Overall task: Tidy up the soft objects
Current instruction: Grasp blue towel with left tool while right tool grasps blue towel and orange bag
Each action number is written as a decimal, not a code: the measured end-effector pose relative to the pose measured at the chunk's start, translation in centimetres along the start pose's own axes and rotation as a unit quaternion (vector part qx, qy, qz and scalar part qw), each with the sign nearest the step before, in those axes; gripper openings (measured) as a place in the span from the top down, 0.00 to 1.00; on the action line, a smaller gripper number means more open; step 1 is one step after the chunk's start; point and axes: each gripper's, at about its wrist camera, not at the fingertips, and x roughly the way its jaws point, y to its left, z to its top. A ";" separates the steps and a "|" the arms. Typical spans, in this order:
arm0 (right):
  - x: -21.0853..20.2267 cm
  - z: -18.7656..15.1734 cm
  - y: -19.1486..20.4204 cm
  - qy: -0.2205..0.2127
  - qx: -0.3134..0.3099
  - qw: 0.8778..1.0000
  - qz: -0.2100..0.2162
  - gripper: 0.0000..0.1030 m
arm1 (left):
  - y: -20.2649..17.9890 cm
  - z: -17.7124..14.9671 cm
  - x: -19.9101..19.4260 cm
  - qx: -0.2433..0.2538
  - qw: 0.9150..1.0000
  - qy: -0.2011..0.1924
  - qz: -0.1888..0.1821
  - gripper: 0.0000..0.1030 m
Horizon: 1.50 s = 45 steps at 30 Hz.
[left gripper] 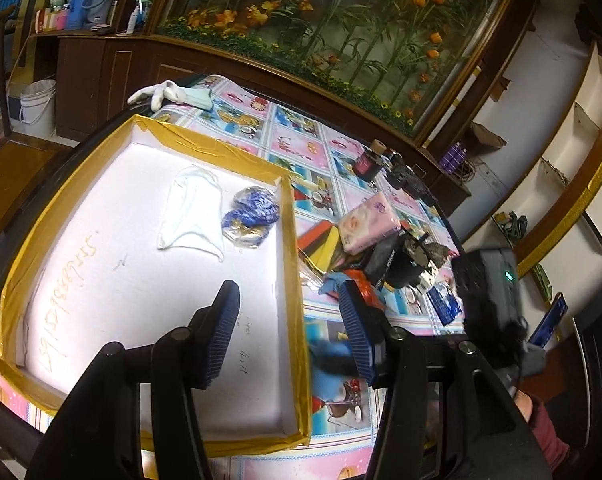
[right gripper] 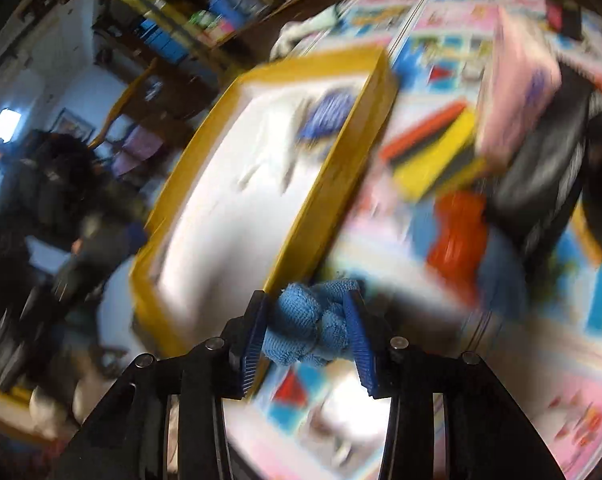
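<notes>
Your yellow-taped white foam tray holds a white cloth and blue-patterned plastic bag. Your right tool pinches a bunched blue towel near the tray's right rim; your left tool gapes empty.

A: Blue cloth?
B: Terry-textured, bunched into a knot, pinched between both pads of the right hand-held gripper, near the tray's right wall.
A: Tray contents?
B: White cloth lying flat, far half. Blue-and-clear crumpled bag just right of it, touching.
A: Counter?
B: Pink tissue pack right of tray, tilted on clutter.
</notes>
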 end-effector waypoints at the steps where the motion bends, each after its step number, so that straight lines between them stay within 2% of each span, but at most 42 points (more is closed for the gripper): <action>1: -0.5 -1.0 0.1 0.006 -0.009 1.000 0.001 0.61 | -0.3 -0.2 0.2 0.006 1.000 0.002 -0.002 0.51; 3: -2.2 -2.6 0.3 0.000 -0.029 0.999 -0.016 0.61 | -1.1 -0.7 0.4 0.019 1.000 0.007 -0.009 0.51; 4: -3.2 -3.1 0.3 -0.014 -0.037 0.998 -0.038 0.58 | -1.6 -1.0 0.6 0.026 1.000 0.011 -0.013 0.51; 7: -5.6 -3.0 0.2 -0.069 -0.053 0.986 -0.142 0.48 | -3.0 -2.3 0.8 0.049 0.998 0.021 -0.025 0.51; 9: -6.1 -2.2 0.0 -0.096 -0.058 0.976 -0.189 0.47 | -4.3 -3.3 0.9 0.074 0.996 0.029 -0.027 0.51; 12: -5.0 -0.5 -0.4 -0.109 -0.052 0.970 -0.213 0.46 | -5.9 -4.9 1.2 0.112 0.992 0.046 -0.020 0.51; 14: -3.1 0.4 -0.6 -0.098 -0.052 0.971 -0.210 0.46 | -6.6 -5.7 1.6 0.127 0.990 0.058 -0.016 0.51; 17: -0.4 1.4 -0.8 -0.079 -0.054 0.968 -0.231 0.47 | -7.1 -6.4 2.4 0.130 0.989 0.073 -0.016 0.52; 18: 0.3 1.9 -1.0 -0.073 -0.053 0.967 -0.240 0.54 | -7.3 -6.5 2.6 0.130 0.988 0.077 -0.017 0.51; 19: 1.0 2.0 -1.2 -0.068 -0.051 0.965 -0.248 0.66 | -7.4 -6.6 2.7 0.132 0.988 0.078 -0.017 0.52; 20: 1.1 2.0 -1.5 -0.063 -0.045 0.964 -0.254 0.66 | -7.6 -6.6 2.8 0.136 0.987 0.078 -0.017 0.52; 24: -0.8 1.1 -1.6 -0.067 -0.017 0.969 -0.238 0.68 | -9.0 -6.8 4.3 0.167 0.982 0.088 -0.003 0.52; 28: -4.0 -1.5 -2.5 -0.071 0.016 0.974 -0.214 0.68 | -10.5 -7.5 6.7 0.195 0.975 0.105 0.022 0.52; 33: -7.2 -4.3 -3.8 -0.090 0.041 0.974 -0.204 0.68 | -11.2 -8.7 9.6 0.196 0.969 0.146 0.044 0.51; 36: -8.0 -5.4 -4.7 -0.089 0.050 0.974 -0.202 0.68 | -11.1 -8.8 9.9 0.188 0.971 0.139 0.041 0.52; 37: -8.3 -6.1 -4.8 -0.088 0.051 0.974 -0.203 0.67 | -10.9 -8.6 9.7 0.177 0.974 0.134 0.034 0.65; 38: -8.2 -6.2 -4.9 -0.089 0.051 0.974 -0.202 0.67 | -10.6 -8.4 9.6 0.164 0.977 0.136 0.023 0.69; 42: -8.6 -6.7 -4.3 -0.096 0.042 0.972 -0.210 0.63 | -9.9 -7.8 8.8 0.134 0.983 0.126 0.012 0.69; 45: -8.4 -6.8 -3.9 -0.098 0.032 0.971 -0.218 0.61 | -9.7 -7.6 8.6 0.123 0.984 0.128 0.008 0.69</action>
